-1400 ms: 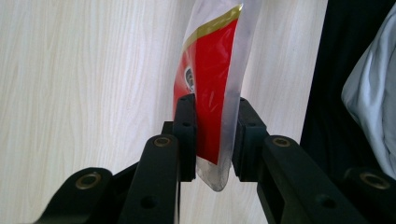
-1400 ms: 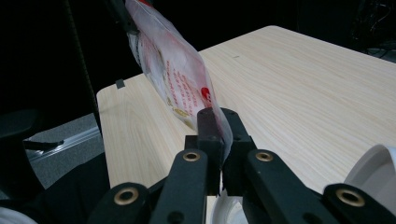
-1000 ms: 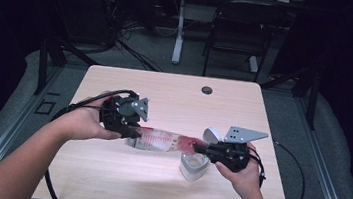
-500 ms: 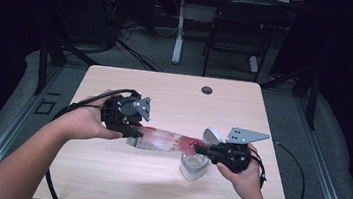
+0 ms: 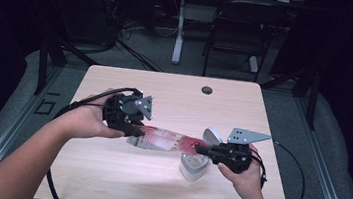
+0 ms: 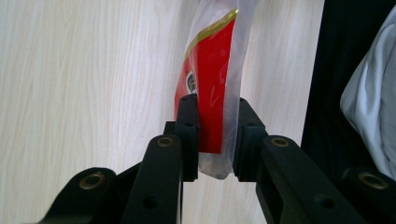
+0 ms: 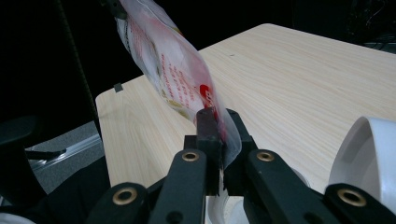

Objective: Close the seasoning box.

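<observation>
A clear plastic bag with red print (image 5: 167, 140) hangs stretched between both grippers above the table. My left gripper (image 5: 133, 131) is shut on its left end; in the left gripper view the bag (image 6: 212, 84) sits pinched between the black jaws. My right gripper (image 5: 201, 150) is shut on the bag's right end, and the right gripper view shows the bag (image 7: 173, 70) rising up and away from the jaws. A white container (image 5: 193, 167) with its lid (image 5: 210, 135) tipped open stands on the table just under the right end of the bag.
The light wooden table (image 5: 174, 99) has a round dark cable hole (image 5: 207, 90) near its far edge. Cables trail from both grippers off the table's sides. A chair (image 5: 235, 30) and a desk leg stand beyond the table.
The bag and both grippers have stayed almost in place; the right gripper has edged slightly toward the container.
</observation>
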Action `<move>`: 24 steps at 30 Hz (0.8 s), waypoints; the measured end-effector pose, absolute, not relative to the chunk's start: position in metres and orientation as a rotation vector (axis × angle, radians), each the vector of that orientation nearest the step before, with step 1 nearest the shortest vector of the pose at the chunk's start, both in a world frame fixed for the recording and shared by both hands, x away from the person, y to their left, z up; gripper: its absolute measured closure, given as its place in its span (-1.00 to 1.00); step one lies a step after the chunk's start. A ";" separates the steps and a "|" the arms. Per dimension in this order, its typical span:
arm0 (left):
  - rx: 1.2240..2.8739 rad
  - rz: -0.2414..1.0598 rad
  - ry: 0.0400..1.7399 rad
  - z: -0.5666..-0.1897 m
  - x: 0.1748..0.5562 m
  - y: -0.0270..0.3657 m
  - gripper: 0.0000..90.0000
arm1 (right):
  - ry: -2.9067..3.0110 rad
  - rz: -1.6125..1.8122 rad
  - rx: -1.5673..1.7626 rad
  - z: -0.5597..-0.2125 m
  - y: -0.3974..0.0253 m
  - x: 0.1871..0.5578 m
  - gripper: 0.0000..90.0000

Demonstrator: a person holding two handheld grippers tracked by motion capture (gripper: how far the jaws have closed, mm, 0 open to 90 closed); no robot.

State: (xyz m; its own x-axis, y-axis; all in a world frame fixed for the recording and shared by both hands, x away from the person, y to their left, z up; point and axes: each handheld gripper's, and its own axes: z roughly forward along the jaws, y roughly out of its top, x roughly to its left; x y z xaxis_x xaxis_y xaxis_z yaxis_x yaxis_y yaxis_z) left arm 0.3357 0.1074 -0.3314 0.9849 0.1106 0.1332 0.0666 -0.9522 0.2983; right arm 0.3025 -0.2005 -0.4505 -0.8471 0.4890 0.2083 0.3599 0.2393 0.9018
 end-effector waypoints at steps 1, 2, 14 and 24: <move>2.834 0.213 0.129 -0.331 0.336 0.107 0.70 | 2.377 1.681 0.820 -0.451 -0.200 0.302 0.96; 2.833 0.213 0.130 -0.331 0.336 0.107 0.70 | 2.376 1.690 0.821 -0.451 -0.200 0.302 0.96; 2.828 0.210 0.129 -0.331 0.335 0.107 0.71 | 2.375 1.686 0.824 -0.451 -0.201 0.302 0.96; 2.829 0.213 0.125 -0.331 0.336 0.107 0.71 | 2.375 1.681 0.824 -0.451 -0.201 0.302 0.96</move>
State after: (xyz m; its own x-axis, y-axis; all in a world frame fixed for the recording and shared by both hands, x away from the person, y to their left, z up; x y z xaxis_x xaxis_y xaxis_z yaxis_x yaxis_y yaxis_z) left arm 0.3361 0.1069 -0.3306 0.9852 0.1081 0.1333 0.0635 -0.9512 0.3021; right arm 0.3017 -0.2007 -0.4510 -0.8453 0.4914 0.2097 0.3612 0.2363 0.9021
